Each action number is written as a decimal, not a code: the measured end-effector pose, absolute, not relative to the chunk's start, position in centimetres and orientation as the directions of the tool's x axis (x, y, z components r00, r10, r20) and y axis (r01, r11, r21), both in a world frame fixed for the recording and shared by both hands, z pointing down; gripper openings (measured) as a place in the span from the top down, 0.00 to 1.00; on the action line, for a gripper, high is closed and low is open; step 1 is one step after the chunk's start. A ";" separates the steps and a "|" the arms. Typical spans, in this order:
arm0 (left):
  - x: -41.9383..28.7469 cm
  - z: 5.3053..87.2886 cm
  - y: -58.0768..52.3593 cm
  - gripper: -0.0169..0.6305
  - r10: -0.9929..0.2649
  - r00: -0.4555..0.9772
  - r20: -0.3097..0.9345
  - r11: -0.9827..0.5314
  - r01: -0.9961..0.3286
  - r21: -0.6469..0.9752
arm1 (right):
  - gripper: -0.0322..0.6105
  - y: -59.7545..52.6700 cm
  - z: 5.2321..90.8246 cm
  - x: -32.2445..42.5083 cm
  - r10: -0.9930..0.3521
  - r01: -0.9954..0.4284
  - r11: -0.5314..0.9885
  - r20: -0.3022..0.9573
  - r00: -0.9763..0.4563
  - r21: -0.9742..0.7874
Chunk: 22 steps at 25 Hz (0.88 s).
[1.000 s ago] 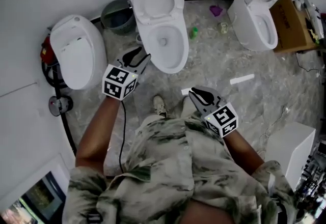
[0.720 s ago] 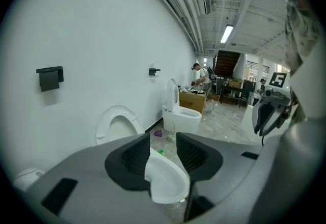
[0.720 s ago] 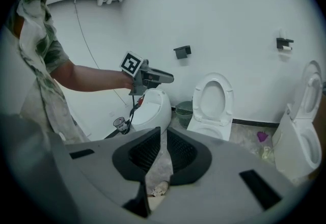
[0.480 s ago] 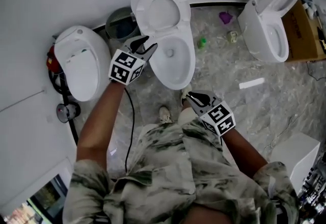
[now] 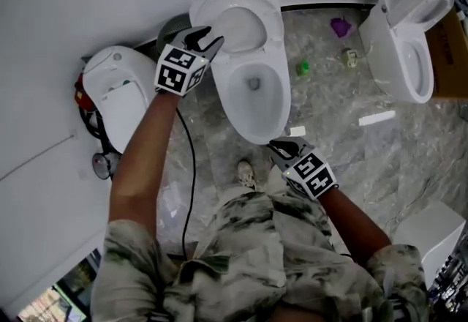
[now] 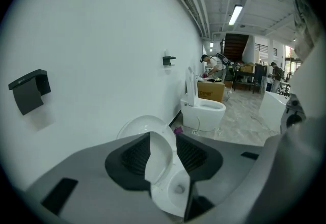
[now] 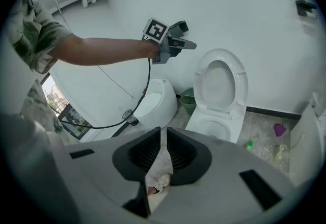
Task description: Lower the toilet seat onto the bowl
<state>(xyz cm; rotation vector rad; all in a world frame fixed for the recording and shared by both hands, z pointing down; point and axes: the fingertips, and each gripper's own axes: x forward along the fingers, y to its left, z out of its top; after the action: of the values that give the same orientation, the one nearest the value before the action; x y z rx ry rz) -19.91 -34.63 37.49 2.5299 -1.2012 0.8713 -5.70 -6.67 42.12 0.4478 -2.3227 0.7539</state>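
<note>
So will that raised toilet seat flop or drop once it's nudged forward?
Likely rigid: the toilet seat is a moulded ring. Upright on rear hinges, it probably swings, then drops onto the bowl. Glossy, so the left gripper may slip.

marble floor (image 5: 365, 159) | on it: toilet (image 5: 256, 119) | green bottle (image 5: 302, 66) | purple object (image 5: 341, 25) | white strip (image 5: 377, 118)
</note>
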 end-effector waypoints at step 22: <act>-20.5 43.9 -52.4 0.71 -0.597 0.395 0.699 -0.675 -0.718 -0.171 | 0.86 -14.0 47.4 -6.0 0.055 -0.441 0.761 0.723 -0.688 -0.476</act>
<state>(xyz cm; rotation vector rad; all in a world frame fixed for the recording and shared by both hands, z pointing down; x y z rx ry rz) -20.45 -52.42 43.92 2.4875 -1.1830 1.1452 -6.02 -14.03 47.45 0.2872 -2.1941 0.8356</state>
